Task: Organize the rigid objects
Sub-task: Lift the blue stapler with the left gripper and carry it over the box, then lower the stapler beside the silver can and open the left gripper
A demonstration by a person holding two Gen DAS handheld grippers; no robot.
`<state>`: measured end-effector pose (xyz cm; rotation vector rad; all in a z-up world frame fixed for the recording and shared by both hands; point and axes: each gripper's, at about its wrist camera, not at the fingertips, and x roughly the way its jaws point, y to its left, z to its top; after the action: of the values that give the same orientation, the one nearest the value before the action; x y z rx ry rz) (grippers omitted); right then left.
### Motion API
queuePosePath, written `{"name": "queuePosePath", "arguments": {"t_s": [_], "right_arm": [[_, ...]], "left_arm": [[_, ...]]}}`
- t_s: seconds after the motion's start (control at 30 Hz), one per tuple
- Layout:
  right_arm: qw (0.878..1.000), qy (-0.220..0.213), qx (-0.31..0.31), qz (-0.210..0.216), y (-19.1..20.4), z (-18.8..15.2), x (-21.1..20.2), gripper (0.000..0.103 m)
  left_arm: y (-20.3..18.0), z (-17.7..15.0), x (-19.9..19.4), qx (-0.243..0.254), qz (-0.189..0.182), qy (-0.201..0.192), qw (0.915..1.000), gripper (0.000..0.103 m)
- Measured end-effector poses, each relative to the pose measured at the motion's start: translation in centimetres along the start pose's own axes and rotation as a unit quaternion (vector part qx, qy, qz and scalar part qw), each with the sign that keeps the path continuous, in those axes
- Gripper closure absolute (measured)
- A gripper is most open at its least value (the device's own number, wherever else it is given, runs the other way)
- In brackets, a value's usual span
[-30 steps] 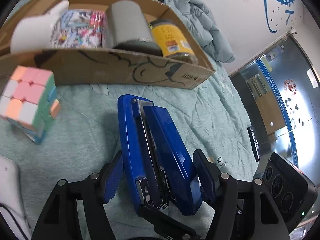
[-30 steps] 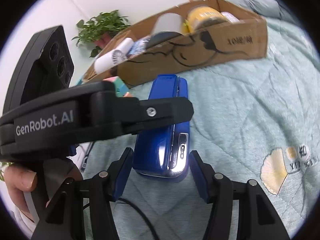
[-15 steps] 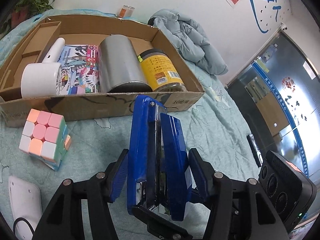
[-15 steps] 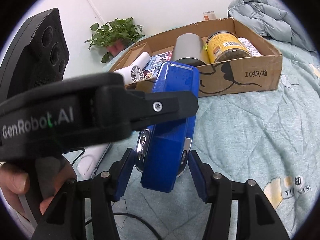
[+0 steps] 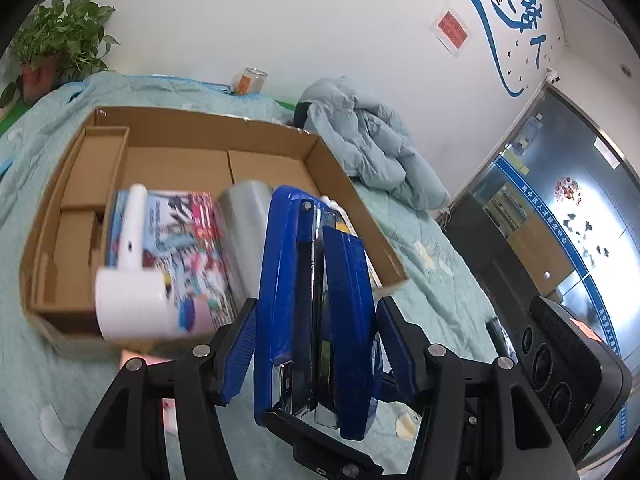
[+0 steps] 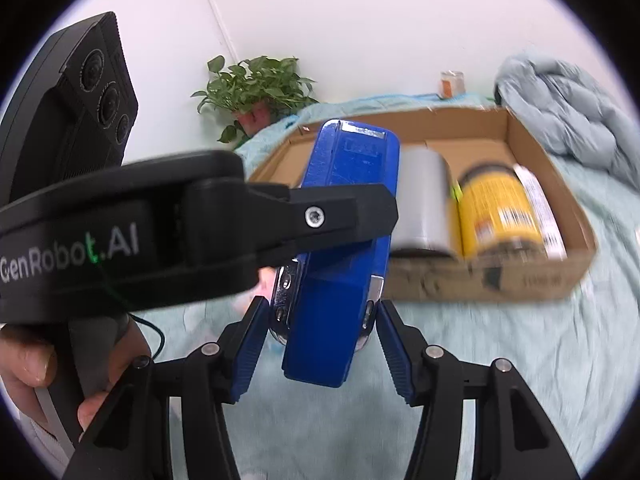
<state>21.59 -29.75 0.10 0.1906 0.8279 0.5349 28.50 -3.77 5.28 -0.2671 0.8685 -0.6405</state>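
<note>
Room: white wall, potted plant (image 6: 256, 88) far left.
Surface: teal quilt (image 6: 500, 360).
Box: cardboard box (image 5: 60, 216) lies far of both grippers, partly filled.
Stapler: blue stapler (image 5: 316, 300) held above the quilt, long axis pointing toward the box.
Left gripper (image 5: 316, 356): clamped on the stapler's sides.
Right gripper (image 6: 320, 344): pads flank the stapler's near end; contact unclear.

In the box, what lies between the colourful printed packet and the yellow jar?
A grey cylinder lies on its side between them. The right wrist view shows it beside the yellow jar; the left wrist view shows it beside the colourful packet in the cardboard box.
</note>
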Motion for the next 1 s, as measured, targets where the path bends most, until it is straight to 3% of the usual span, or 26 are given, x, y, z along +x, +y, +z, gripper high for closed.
{"name": "queuePosePath", "arguments": {"t_s": [0.17, 0.3, 0.43, 0.47, 0.6, 0.77, 0.9, 1.0], "right_arm": [[1.0, 0.005, -0.013, 0.004, 0.3, 3.9, 2.6, 0.049], [1.0, 0.023, -0.01, 0.006, -0.1, 5.8, 5.1, 0.049], [0.998, 0.057, -0.004, -0.016, -0.6, 6.1, 7.5, 0.049], [0.998, 0.062, -0.006, -0.022, -0.6, 6.0, 8.0, 0.059], [0.996, 0.084, -0.009, -0.028, -0.5, 6.2, 9.4, 0.058], [0.995, 0.09, 0.005, -0.04, -1.3, 5.6, 10.7, 0.062], [0.996, 0.071, 0.01, -0.057, -1.4, 5.5, 9.8, 0.06], [0.998, 0.04, -0.004, -0.047, -1.0, 4.8, 8.0, 0.053]], "left_arm": [[2.4, 4.2, 0.5, -0.007, -0.001, -0.005, 1.0, 0.048], [5.2, 6.4, 2.5, -0.031, -0.031, 0.018, 0.9989, 0.049], [7.6, 7.1, 5.5, -0.05, -0.033, 0.049, 0.997, 0.053], [8.1, 6.9, 6.1, -0.058, -0.033, 0.054, 0.9963, 0.053], [11.0, 6.6, 8.9, -0.1, -0.043, 0.071, 0.9915, 0.054], [12.2, 6.6, 9.8, -0.095, -0.016, 0.078, 0.9923, 0.058], [12.5, 6.8, 8.9, -0.102, -0.023, 0.068, 0.9922, 0.058], [11.0, 6.0, 6.4, -0.049, 0.032, 0.036, 0.9976, 0.05]]}}
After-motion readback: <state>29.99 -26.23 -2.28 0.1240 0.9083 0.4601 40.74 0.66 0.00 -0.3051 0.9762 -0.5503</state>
